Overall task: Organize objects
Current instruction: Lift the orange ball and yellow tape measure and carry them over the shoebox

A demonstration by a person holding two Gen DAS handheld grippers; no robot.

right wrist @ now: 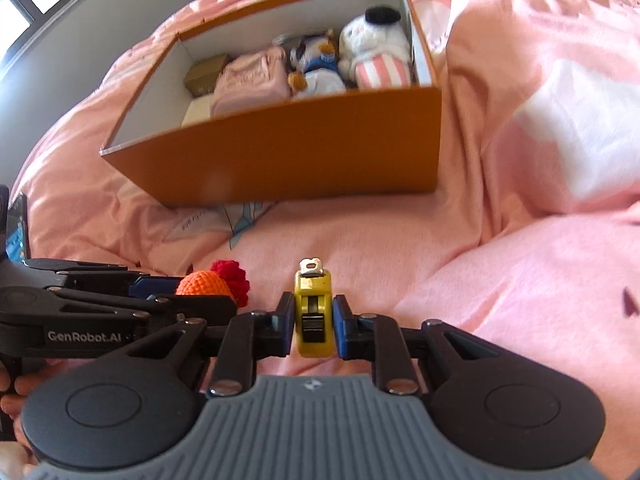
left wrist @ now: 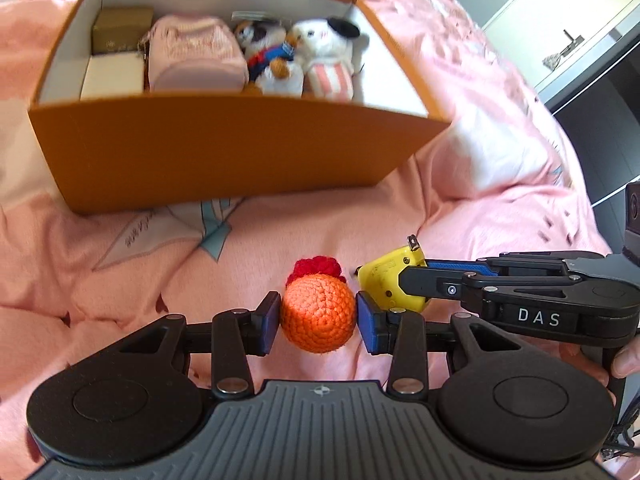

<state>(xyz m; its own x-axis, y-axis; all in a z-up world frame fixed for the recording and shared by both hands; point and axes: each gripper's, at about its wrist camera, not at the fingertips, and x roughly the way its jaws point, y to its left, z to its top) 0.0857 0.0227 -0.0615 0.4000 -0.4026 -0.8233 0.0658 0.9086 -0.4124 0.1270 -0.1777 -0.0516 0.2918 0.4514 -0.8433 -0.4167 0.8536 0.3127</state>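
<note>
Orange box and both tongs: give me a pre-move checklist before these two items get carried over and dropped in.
1. Left tongs gripping the crochet orange ball: ok, pads on both sides.
2. Right tongs gripping the yellow tape measure: ok.
3. Orange box open on top: ok.
4. Free room in the box: ok, the front strip looks bare; plush toys and pink pouch fill the back.
5. The two tongs apart from each other: not ok, very close together.
6. Items lifted off the pink bedding: cannot tell.

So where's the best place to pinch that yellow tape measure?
Across its two flat sides, coming from the rear, as the right hand-held gripper does. The yellow tape measure is narrow there, and its metal hook points away towards the orange box.
</note>
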